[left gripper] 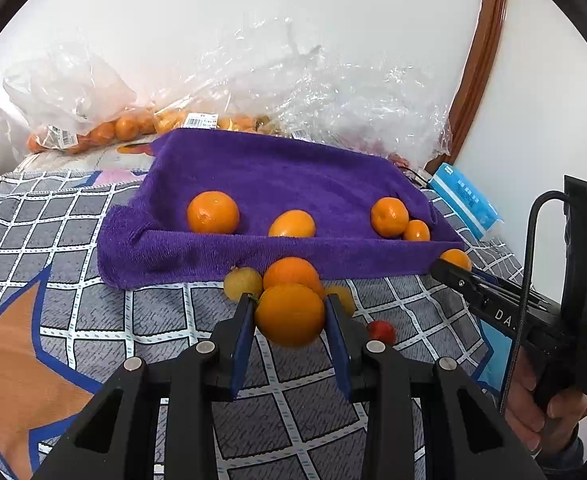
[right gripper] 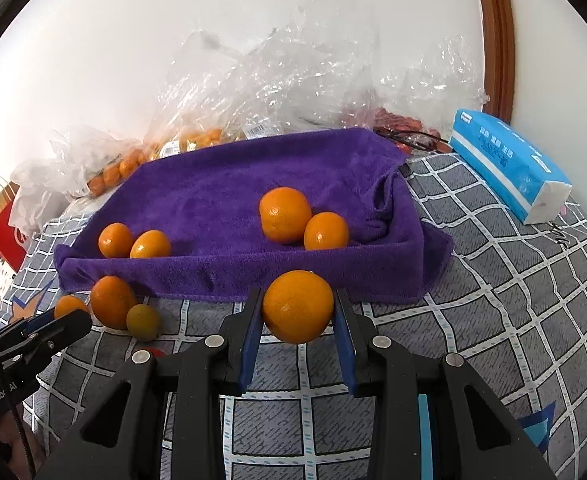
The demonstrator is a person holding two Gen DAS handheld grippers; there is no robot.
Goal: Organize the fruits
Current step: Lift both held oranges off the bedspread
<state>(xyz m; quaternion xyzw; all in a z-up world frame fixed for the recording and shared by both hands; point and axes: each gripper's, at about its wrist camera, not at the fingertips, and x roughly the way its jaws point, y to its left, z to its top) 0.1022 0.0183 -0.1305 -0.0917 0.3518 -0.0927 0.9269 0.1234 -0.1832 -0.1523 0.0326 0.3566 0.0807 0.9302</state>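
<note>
A purple towel [left gripper: 277, 184] lines a shallow tray on the bed; it also shows in the right wrist view [right gripper: 229, 200]. Several oranges lie on it, such as one at left [left gripper: 212, 212] and one at right [right gripper: 284, 214]. My left gripper [left gripper: 289, 314] is shut on an orange [left gripper: 289, 315] in front of the towel. My right gripper [right gripper: 298, 309] is shut on another orange [right gripper: 298, 306] at the towel's front edge. Loose on the bed lie an orange [left gripper: 290, 273], a yellowish fruit [left gripper: 242, 283] and a small red fruit [left gripper: 381, 331].
Clear plastic bags with more oranges [left gripper: 109, 130] lie behind the towel against the white wall. A blue tissue pack [right gripper: 509, 164] lies at the right. The grey checked bedspread [left gripper: 73, 248] lies underneath. A red paper bag [right gripper: 3, 228] stands far left.
</note>
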